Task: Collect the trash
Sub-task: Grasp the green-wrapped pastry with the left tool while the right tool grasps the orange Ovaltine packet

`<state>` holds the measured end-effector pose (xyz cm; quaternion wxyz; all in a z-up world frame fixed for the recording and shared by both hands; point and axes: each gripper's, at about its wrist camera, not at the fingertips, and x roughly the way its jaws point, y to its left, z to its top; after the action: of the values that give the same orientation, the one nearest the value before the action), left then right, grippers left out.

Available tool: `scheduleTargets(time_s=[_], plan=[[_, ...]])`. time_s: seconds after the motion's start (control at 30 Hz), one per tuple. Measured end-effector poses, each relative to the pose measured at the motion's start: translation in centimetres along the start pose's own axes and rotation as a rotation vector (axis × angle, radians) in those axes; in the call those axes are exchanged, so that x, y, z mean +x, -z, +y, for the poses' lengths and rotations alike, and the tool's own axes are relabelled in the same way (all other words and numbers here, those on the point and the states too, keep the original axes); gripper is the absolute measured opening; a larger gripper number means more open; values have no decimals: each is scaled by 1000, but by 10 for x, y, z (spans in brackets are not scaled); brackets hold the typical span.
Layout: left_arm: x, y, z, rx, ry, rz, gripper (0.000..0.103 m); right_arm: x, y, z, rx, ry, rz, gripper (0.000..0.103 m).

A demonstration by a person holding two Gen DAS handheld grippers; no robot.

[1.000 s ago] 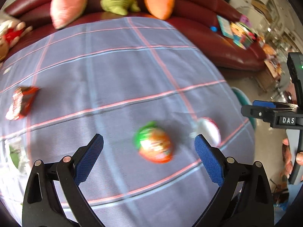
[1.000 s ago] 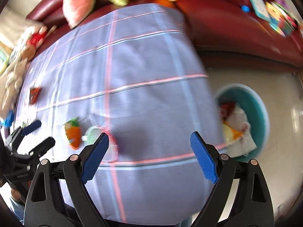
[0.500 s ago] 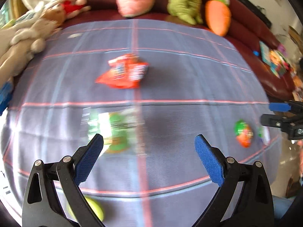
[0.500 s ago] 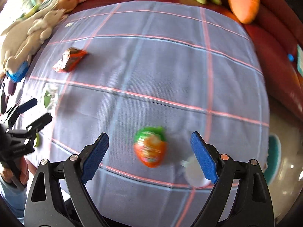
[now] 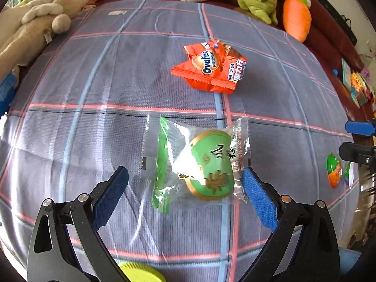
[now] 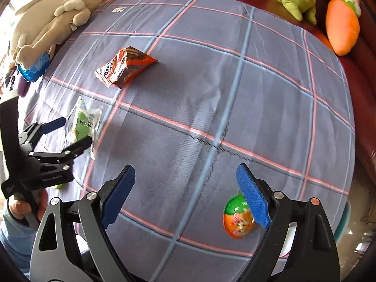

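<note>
Both views are swinging leftward: clear green-label wrapper (image 5: pixel 199 162) now lying lower centre between left gripper's (image 5: pixel 185 188) wide fingers; light, crinkly, slippery film, pinching its middle advised; right gripper (image 6: pixel 185 192) gaping, empty

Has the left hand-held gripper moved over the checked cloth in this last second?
Yes. The left hand-held gripper has swung away from the orange-and-green plastic egg, and now frames the clear wrapper with the green label.
</note>
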<state>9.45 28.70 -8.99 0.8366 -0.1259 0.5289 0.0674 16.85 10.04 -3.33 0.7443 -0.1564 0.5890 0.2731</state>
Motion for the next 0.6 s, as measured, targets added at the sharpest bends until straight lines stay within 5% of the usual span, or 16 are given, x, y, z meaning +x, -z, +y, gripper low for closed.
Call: scheduleTargets(time_s=[0.07,0.13,0.23,0.6], plan=[[1,1,0,-7,23,-17,88,4,-5,1,2,-1,7,84],[-1,3,-1,3,18,-40,64,6,-8,2,-1,-1,10,84],[-4,1,5,-19,66,-60,51,11,-18,4,2,-13,13,84],[-18,-26,60,-159,30,-129,49,32,-87,43,-55,-75,17,84]])
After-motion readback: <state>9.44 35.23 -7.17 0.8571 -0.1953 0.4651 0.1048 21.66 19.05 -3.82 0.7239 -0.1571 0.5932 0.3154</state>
